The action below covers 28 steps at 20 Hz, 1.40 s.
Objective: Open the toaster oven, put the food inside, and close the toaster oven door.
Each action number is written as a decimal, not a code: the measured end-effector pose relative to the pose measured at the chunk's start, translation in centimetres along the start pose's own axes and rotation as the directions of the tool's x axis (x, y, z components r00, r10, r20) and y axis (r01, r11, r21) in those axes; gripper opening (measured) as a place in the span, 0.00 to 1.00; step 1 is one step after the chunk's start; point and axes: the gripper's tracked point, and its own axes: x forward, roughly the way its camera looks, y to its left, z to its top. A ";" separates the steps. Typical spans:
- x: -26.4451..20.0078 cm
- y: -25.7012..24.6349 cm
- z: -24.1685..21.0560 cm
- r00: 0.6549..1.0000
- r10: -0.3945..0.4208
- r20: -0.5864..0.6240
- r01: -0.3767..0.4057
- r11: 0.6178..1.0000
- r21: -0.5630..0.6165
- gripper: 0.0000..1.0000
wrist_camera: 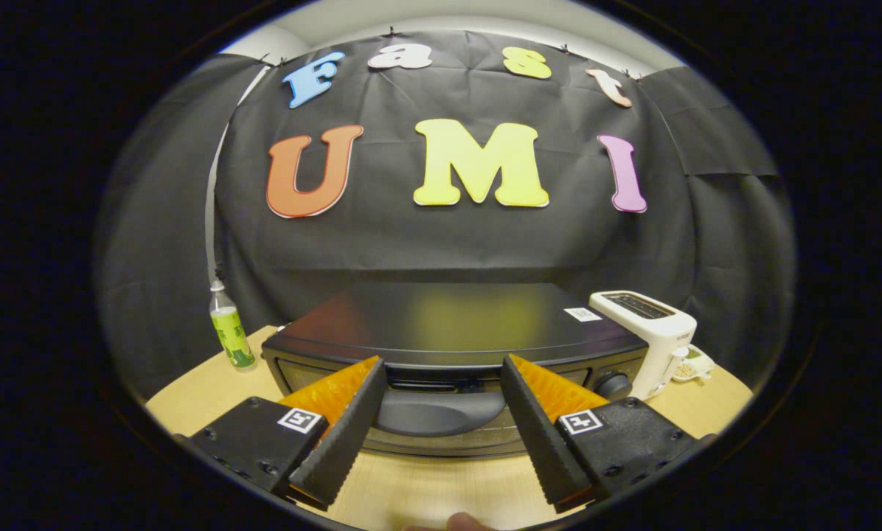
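Observation:
A black toaster oven (pixel 448 321) stands on the wooden table (pixel 426 490) just ahead of my fingers, its door shut. Its curved door handle (pixel 439 411) lies between my two fingertips, slightly beyond them. My gripper (pixel 441 369) is open, the fingers spread wide to either side of the handle and touching nothing. A round knob (pixel 613 385) sits on the oven's front to the right of the handle. Below the fingers a small rounded brownish thing (pixel 462 522) peeks in; I cannot tell what it is.
A white pop-up toaster (pixel 647 335) stands right of the oven, with a small pale object (pixel 695 365) beside it. A clear bottle with a green label (pixel 228 332) stands left of the oven near the black cloth wall.

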 end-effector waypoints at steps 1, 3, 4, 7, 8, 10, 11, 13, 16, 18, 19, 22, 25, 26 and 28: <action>-0.1 0.0 -0.3 1.000 0.003 -0.009 -0.002 1.000 0.008 1.00; -0.6 0.0 -0.5 1.000 0.006 -0.018 -0.006 1.000 0.021 1.00; -1.0 0.1 -0.6 1.000 0.004 -0.028 -0.003 1.000 0.012 1.00; -2.8 0.0 -1.5 0.999 0.001 -0.046 0.000 1.000 0.016 1.00; -3.6 0.1 -1.9 0.999 0.002 -0.054 -0.001 1.000 0.013 1.00; -5.1 0.2 -3.2 0.997 0.009 -0.074 -0.009 1.000 0.003 1.00; -6.0 0.1 -4.0 0.996 0.013 -0.087 -0.013 1.000 0.000 1.00; -7.4 0.1 -5.4 0.994 0.005 -0.113 -0.008 1.000 -0.024 1.00; -9.4 0.1 -7.6 0.986 -0.008 -0.168 0.005 1.000 -0.018 1.00; -10.2 0.2 -9.0 0.978 -0.001 -0.210 -0.002 1.000 -0.012 1.00; -10.5 0.2 -9.9 0.972 0.007 -0.237 -0.009 1.000 -0.010 1.00; -11.5 0.3 -12.3 0.948 0.039 -0.316 -0.038 0.999 0.009 1.00; -11.9 0.2 -14.4 0.918 0.064 -0.391 -0.052 0.998 0.040 1.00; -11.9 0.2 -15.0 0.902 0.068 -0.427 -0.052 0.997 0.048 1.00; -12.5 0.4 -15.4 0.878 0.081 -0.473 -0.066 0.997 0.047 1.00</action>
